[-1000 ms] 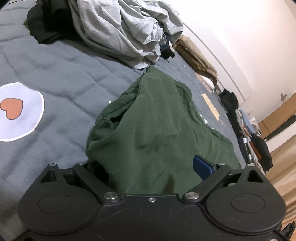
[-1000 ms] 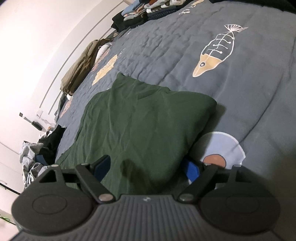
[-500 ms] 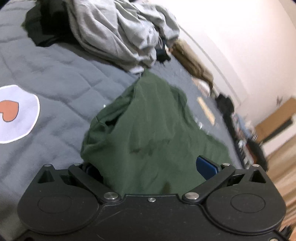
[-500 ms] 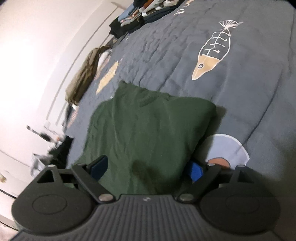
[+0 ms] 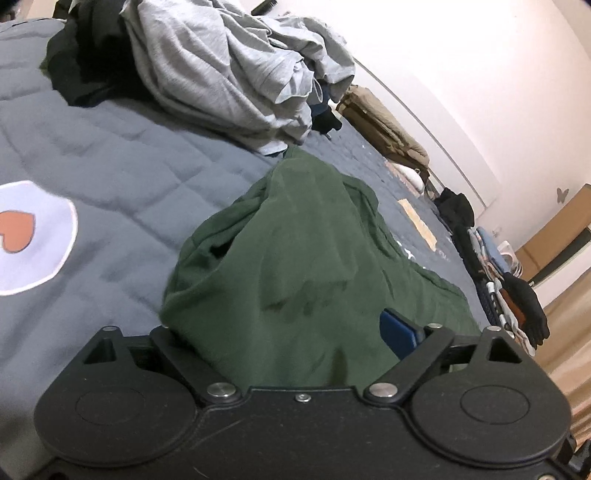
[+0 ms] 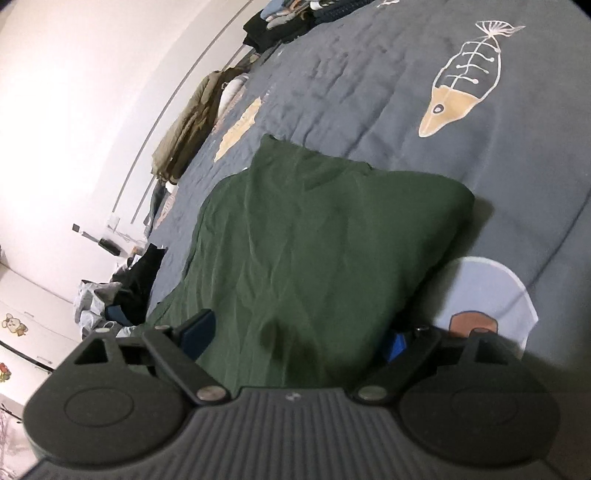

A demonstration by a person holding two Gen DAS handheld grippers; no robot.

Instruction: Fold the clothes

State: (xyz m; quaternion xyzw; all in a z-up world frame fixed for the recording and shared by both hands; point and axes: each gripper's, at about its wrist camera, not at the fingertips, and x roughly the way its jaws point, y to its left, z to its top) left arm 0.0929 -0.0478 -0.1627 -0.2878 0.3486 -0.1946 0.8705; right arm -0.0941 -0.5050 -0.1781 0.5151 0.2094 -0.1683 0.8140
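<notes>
Crowding the far side of the grey quilt point(image 5: 122, 155), a heap of grey laundry point(image 5: 229, 74) sits just beyond our green garment point(image 5: 295, 258), folded stacks point(image 6: 291, 18) lining the wall. We hold the left gripper point(image 5: 295, 332) and right gripper point(image 6: 295, 332) low, wide apart, green cloth bunched between each pair; whether gripped, we cannot tell.
</notes>
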